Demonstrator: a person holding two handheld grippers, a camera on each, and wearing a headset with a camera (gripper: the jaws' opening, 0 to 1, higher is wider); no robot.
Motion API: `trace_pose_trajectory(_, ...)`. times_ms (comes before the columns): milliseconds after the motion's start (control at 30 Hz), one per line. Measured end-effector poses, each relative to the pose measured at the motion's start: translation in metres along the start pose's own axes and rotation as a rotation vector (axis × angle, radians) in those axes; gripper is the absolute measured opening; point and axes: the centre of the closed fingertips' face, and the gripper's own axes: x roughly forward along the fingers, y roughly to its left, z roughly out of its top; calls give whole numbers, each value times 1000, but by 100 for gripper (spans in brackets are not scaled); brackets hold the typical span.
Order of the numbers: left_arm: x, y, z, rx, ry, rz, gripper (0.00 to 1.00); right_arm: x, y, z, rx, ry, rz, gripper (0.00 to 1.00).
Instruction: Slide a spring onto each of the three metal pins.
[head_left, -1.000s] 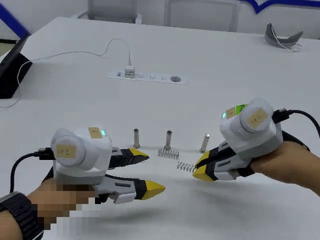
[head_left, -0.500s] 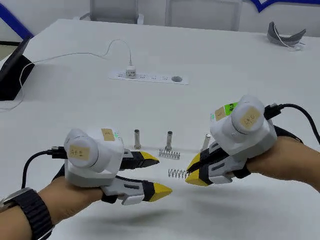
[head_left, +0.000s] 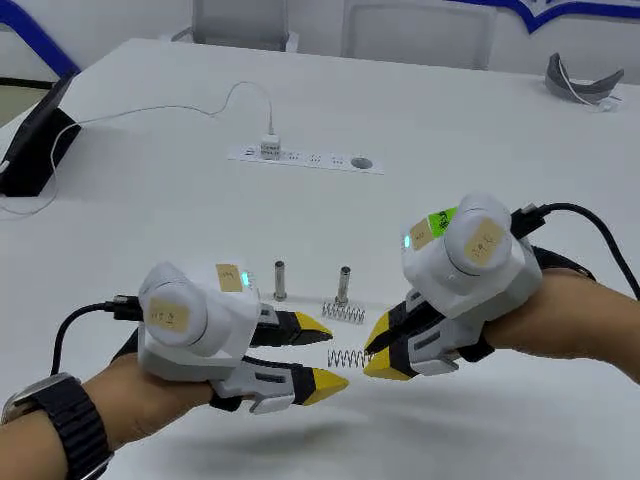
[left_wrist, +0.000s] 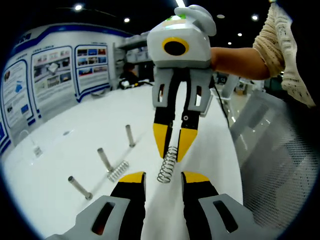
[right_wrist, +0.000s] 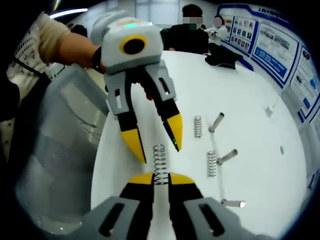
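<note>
Closer together now at lower centre of the head view, the right gripper (head_left: 378, 352) pinches one end of a spring (head_left: 347, 357) (light, bendy, likely to flick away, so best nipped gently across its end coils), with the left gripper (head_left: 327, 354) spread open facing it and the pins (head_left: 344, 284) just behind.

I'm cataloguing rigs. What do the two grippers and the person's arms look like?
Both the left gripper and right gripper have white rounded bodies, black jaws with yellow tips, tan handwritten labels, green lights and black cables. A black wristband sits on the left wrist; a cream knit sleeve covers the right arm.
</note>
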Motion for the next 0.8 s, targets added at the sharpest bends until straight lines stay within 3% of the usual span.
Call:
trace_pose_trajectory(400, 2, -5, 1, 72, 1, -20, 13, -3, 4, 6, -32, 26, 12, 12)
trace_pose_trajectory(800, 1, -5, 4, 100, -3, -32, 12, -16, 6, 18, -57, 36, -8, 12)
